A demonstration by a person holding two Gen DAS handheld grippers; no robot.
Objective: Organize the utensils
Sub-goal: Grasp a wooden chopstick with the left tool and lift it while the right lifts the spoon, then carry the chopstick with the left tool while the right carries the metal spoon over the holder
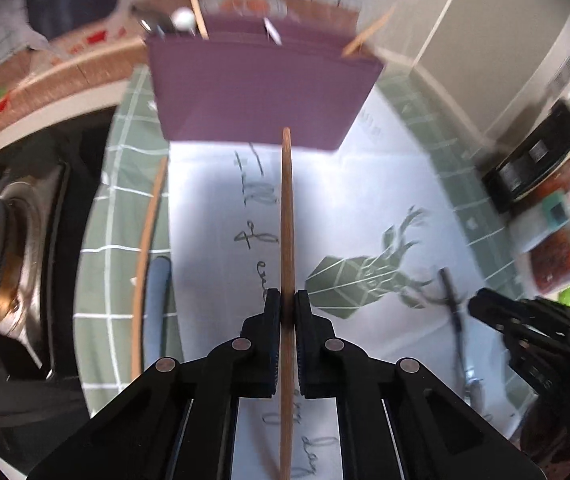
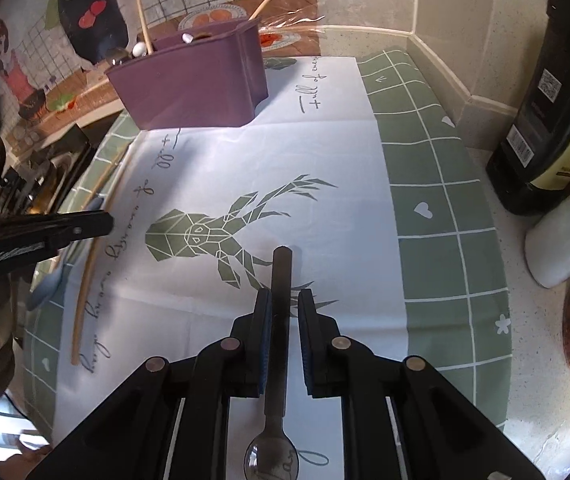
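My left gripper (image 1: 287, 304) has its jaws clamped on a wooden chopstick (image 1: 287, 208), which runs straight ahead toward the purple utensil holder (image 1: 261, 88). It looks light, stiff and smooth, so I judge a mid-shaft hold guards best against pivoting. My right gripper (image 2: 285, 304) stands with jaws apart, straddling the dark handle of a metal spoon (image 2: 281, 292); its bowl lies behind the jaws. Heavier and slick, it wants a grip near the bowl. Off left lies another chopstick (image 2: 85, 280).
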